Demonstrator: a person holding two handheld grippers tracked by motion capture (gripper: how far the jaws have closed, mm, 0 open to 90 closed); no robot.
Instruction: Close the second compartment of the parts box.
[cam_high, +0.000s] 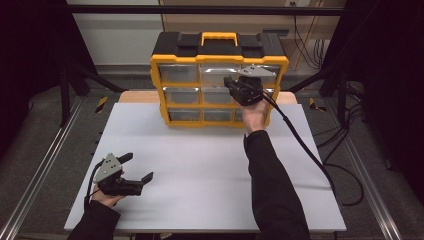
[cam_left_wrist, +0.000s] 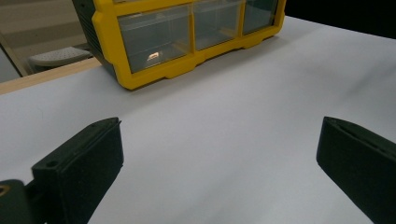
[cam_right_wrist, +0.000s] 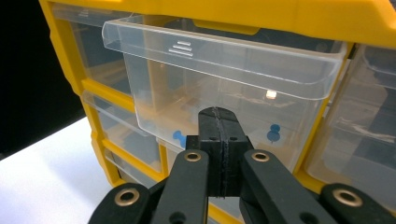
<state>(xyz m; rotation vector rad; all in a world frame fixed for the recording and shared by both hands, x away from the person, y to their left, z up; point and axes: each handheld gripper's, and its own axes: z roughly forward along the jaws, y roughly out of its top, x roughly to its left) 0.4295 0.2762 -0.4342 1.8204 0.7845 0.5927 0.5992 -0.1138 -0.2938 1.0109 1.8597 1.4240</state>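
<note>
Nearest to me, I am holding my left gripper (cam_high: 131, 172) low over the white tabletop (cam_high: 200, 170) at its near left corner, lying on its side with the jaws spread wide apart and nothing between them; in the left gripper view the two black pads (cam_left_wrist: 81, 163) are framing bare white surface. Farther out, my right arm is stretching across the table, and my right gripper (cam_right_wrist: 218, 122) is sitting with its jaws pressed flat together, clenched on nothing, their tips just in front of a clear plastic drawer (cam_right_wrist: 219, 74). That drawer is standing pulled part-way out of the top row of the yellow and black parts organizer (cam_high: 219, 80), which is standing upright at the far edge of the table. Behind the drawer's clear front wall, blue push pins (cam_right_wrist: 274, 132) are showing, though I cannot tell which compartment they are lying in.
</note>
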